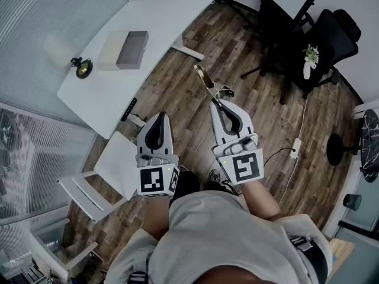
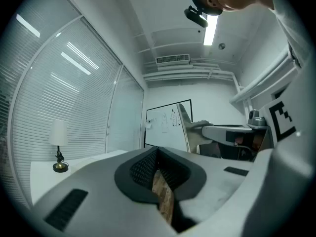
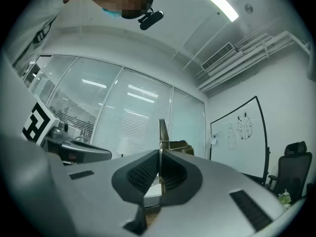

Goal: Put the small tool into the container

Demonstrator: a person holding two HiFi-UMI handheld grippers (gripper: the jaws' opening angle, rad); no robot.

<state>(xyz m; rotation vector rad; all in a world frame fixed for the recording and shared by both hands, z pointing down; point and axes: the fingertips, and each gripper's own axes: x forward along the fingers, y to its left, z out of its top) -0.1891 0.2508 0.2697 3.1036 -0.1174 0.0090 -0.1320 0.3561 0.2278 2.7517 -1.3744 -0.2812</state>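
Note:
In the head view my right gripper (image 1: 218, 102) is shut on a small brass-coloured tool (image 1: 206, 79) that sticks out past the jaws, held over the wooden floor. In the right gripper view the tool (image 3: 162, 130) is a thin metal blade standing upright between the shut jaws of my right gripper (image 3: 160, 153). My left gripper (image 1: 157, 118) hangs beside it with its jaws shut and nothing in them; in its own view my left gripper (image 2: 157, 150) shows only floor through the gap. The container, an open grey and beige box (image 1: 123, 49), lies on the white table (image 1: 154, 16), far ahead and to the left of both grippers.
A small lamp (image 1: 81, 68) stands near the table's left edge. A white chair (image 1: 112, 169) is just left of my left gripper. Black office chairs (image 1: 331, 37), a vase with flowers (image 1: 309, 63) and a power strip (image 1: 294, 147) with its cable lie to the right.

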